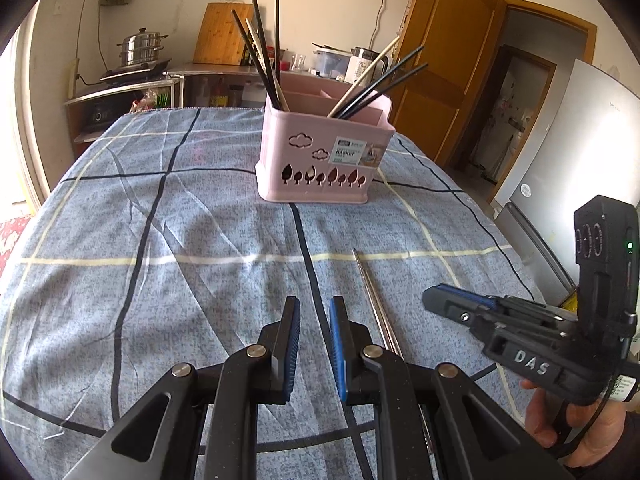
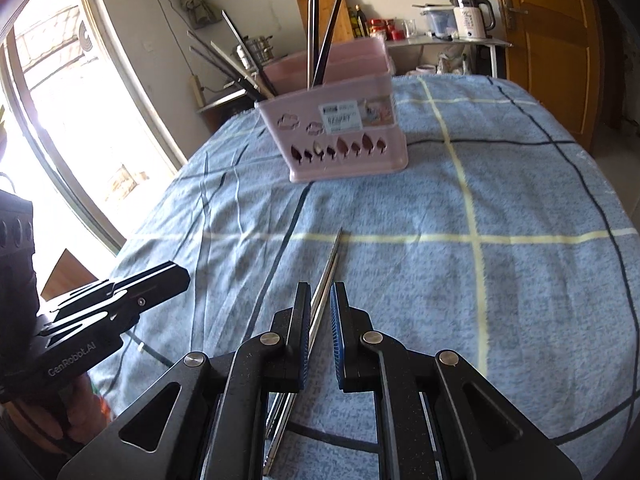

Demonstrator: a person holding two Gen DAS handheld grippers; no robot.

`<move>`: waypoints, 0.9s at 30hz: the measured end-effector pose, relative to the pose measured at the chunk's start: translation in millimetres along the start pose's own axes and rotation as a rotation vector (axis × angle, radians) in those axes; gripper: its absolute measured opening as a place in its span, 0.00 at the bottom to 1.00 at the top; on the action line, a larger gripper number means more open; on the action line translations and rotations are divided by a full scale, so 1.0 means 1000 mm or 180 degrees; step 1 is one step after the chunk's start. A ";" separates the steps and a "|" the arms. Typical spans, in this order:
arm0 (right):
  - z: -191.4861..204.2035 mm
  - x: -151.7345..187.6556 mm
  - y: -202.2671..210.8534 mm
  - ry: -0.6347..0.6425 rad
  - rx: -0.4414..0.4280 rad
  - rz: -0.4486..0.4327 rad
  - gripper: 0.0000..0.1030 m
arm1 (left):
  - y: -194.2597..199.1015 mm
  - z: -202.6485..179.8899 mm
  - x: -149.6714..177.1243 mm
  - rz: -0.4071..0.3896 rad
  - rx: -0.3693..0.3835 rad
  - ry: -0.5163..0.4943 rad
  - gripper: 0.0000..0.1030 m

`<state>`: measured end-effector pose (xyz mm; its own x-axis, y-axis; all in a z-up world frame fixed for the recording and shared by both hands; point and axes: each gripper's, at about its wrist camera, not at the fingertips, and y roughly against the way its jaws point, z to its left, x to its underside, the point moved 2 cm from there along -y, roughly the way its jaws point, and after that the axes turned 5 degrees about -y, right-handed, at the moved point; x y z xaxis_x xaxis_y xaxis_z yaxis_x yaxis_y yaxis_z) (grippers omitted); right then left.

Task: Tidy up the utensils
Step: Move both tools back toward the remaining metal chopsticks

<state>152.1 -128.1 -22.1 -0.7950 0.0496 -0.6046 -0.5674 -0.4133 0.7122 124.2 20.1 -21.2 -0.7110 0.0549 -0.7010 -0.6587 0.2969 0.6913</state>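
A pink utensil basket [image 1: 320, 160] [image 2: 348, 148] stands on the blue checked tablecloth [image 1: 160, 240], with several dark and pale chopsticks [image 1: 264, 60] leaning out of its compartments. A pair of metal chopsticks [image 1: 372, 300] [image 2: 330, 276] lies flat on the cloth in front of it. My left gripper [image 1: 315, 308] hovers just left of the pair, nearly shut with a narrow empty slit. My right gripper [image 2: 321, 292] hangs over the pair, which runs under its left finger [image 2: 300, 320]; it is likewise nearly shut and holds nothing. Each gripper shows in the other's view [image 1: 434, 298] [image 2: 182, 274], held by a hand.
A counter with a steel steamer pot [image 1: 140, 48], a cutting board [image 1: 220, 32] and a kettle [image 2: 472, 18] lines the far wall. A fridge [image 1: 580, 140] and a wooden door [image 1: 448, 60] stand off the table's right side, a bright window [image 2: 60, 120] off its left.
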 end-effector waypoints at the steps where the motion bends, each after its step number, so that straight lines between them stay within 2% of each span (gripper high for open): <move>1: 0.001 0.003 -0.005 0.0009 0.0005 0.0049 0.10 | -0.001 0.001 0.001 0.0010 0.0002 0.0008 0.14; 11: 0.002 0.014 -0.032 0.0018 0.0103 0.0357 0.10 | -0.008 0.010 0.006 0.0063 0.0019 0.0103 0.14; 19: 0.004 0.013 -0.036 0.0103 0.0243 0.0344 0.11 | -0.019 0.010 0.006 0.0143 0.0062 0.0127 0.14; 27: -0.006 0.011 -0.031 0.0119 0.0270 0.0379 0.08 | -0.039 -0.001 -0.006 0.0273 0.0190 0.0106 0.14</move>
<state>162.1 -120.0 -53.5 -0.8501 -0.0299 -0.5257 -0.4868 -0.3358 0.8064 154.1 7.3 -43.4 -0.7727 0.0512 -0.6327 -0.5798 0.3489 0.7363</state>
